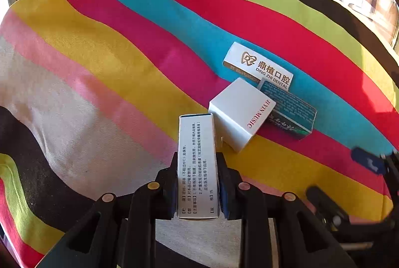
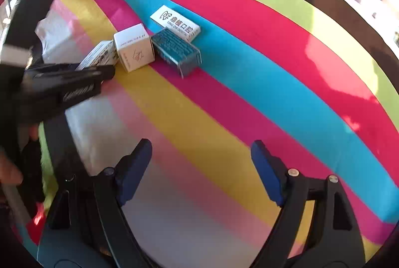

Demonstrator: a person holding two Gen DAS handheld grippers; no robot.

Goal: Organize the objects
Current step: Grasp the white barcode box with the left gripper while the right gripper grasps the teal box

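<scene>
Four boxes on the striped cloth [image 1: 99, 48]: a medicine box [image 1: 198, 163] clamped in the left claw [image 1: 198, 183], its far end by the cube box [image 1: 240, 113], which touches the teal box [image 1: 291, 111] beside the dental box [image 1: 259, 66]. The right claw [image 2: 202, 168] gapes empty over bare cloth, counter edges well apart

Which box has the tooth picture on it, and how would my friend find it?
Start at the striped cloth and follow its blue stripe to the cluster of small boxes. The dental box is the flat white one lying farthest back, just behind the teal box and the white cube box. Only it carries a gold tooth logo with "DING ZHI DENTAL" printed across its top.
</scene>
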